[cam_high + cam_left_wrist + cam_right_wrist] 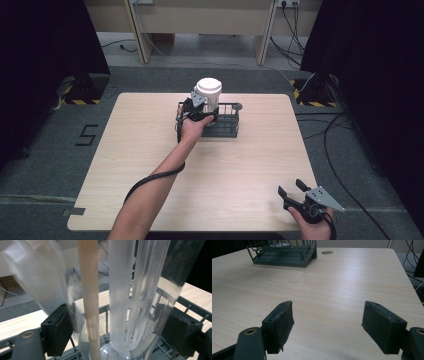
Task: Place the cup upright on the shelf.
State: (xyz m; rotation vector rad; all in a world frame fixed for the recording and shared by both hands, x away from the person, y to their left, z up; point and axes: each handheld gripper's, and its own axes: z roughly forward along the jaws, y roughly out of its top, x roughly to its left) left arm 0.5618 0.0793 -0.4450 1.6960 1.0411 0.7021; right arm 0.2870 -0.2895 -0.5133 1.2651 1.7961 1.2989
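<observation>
The left gripper [200, 111] squeezes the see-through jug [208, 95] standing in the wire rack [225, 125], which could tip if it slips (the right gripper [295, 192] waits wide apart, holding nothing).

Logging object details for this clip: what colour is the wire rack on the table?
Dark green; the wire rack shows it best in the right gripper view.

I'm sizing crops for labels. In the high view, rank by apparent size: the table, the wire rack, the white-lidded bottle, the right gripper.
1. table
2. wire rack
3. white-lidded bottle and right gripper: look alike; the gripper is nearer the camera.
</observation>
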